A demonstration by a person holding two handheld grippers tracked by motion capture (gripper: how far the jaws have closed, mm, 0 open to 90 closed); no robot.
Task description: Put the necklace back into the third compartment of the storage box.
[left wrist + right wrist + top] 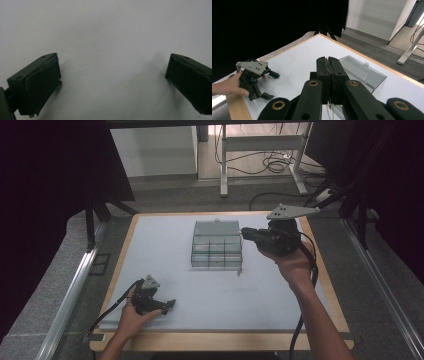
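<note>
A clear plastic compartment box [216, 251] stands mid-table on the white mat [165, 245], its lid [216, 227] [362, 71] laid open toward the far side. My right gripper [246, 233] [328, 62] hovers at the box's right far corner, pointing left. Its jaws are pressed shut and I see nothing between them. My left gripper [169, 306] [112, 82] rests low on the mat near the front left corner, jaws wide open over bare white surface. The right gripper view also takes in that left gripper [272, 85], held by a hand.
A small dark bit [239, 272] lies by the box's front right corner. The table has a wooden rim [220, 340]. Black curtains hang on both sides. Desk legs [224, 165] and cables [275, 165] stand on the floor beyond the far edge.
</note>
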